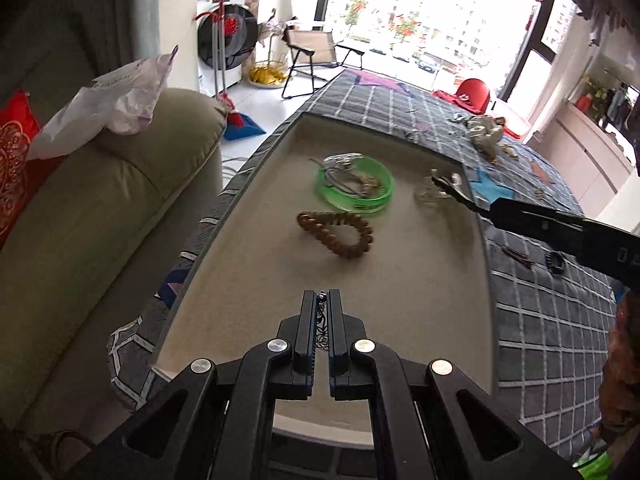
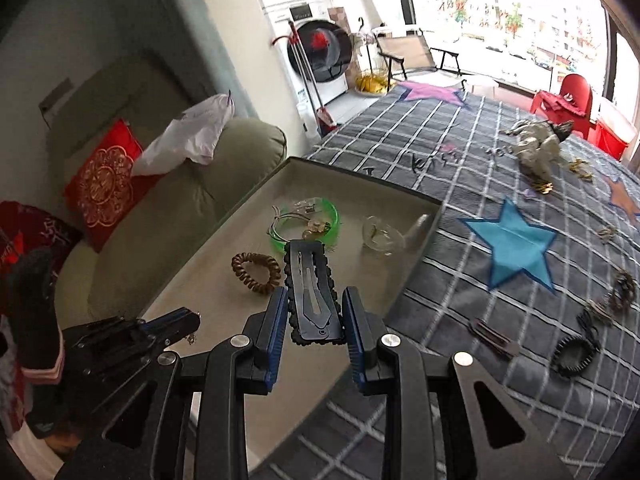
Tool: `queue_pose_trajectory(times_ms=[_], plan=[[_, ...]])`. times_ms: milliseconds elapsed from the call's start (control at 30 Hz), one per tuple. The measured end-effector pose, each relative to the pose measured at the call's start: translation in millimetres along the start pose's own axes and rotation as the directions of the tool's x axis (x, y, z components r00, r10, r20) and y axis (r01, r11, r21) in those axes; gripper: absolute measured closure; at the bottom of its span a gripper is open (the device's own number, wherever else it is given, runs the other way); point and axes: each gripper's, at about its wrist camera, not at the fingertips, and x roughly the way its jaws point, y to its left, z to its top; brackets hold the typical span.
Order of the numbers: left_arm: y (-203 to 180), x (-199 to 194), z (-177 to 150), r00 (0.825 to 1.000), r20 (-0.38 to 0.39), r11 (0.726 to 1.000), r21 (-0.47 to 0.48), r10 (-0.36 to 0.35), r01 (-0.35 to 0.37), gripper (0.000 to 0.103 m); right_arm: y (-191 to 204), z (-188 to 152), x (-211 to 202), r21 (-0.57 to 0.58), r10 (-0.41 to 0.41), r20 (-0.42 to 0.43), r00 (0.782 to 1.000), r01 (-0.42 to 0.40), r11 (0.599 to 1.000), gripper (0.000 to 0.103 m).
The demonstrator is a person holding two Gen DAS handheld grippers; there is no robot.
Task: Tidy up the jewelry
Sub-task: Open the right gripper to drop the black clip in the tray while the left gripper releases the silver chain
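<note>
A beige tray [image 1: 256,272] [image 2: 224,288] lies on a grey checked cloth. In it are a green bangle [image 1: 353,187] [image 2: 334,216] with small pieces inside, a brown beaded bracelet [image 1: 340,232] [image 2: 256,267] and a clear piece [image 1: 430,194] [image 2: 382,236]. My left gripper [image 1: 321,294] [image 2: 192,320] is shut on a thin silver chain [image 1: 321,330] low over the tray's near end. My right gripper [image 2: 316,300] [image 1: 442,182] is shut on a black hair clip [image 2: 312,292], held over the tray.
Loose jewelry lies on the cloth to the right: a black coil tie [image 2: 572,356], a dark clip [image 2: 490,338], a brown piece [image 2: 620,288], gold bits [image 2: 542,188]. A crumpled silver item [image 2: 536,144] sits farther back. A green sofa [image 1: 100,220] stands left of the table.
</note>
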Motion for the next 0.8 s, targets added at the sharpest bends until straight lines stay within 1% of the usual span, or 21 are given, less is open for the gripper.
queue_pose_trajectory(times_ms=[133, 300, 600, 800], plan=[[7, 11, 3, 0.999, -0.029, 1.000, -0.021, 0.016, -0.016, 0.097, -2, 7, 25, -0.007, -0.012, -0.044, 0.999, 0.011, 1.000, 0.072], [6, 22, 4, 0.997, -0.064, 0.999, -0.006, 0.034, -0.035, 0.097, -5, 9, 51, -0.013, -0.031, -0.102, 0.994, 0.029, 0.999, 0.072], [0, 33, 4, 0.991, -0.100, 0.996, 0.028, 0.084, -0.081, 0.097, -7, 6, 74, -0.010, -0.038, -0.163, 0.986, 0.037, 0.999, 0.072], [-3, 35, 5, 0.987, -0.106, 0.992, 0.042, 0.121, -0.117, 0.097, -8, 7, 82, -0.001, -0.032, -0.191, 0.981, 0.033, 0.999, 0.071]])
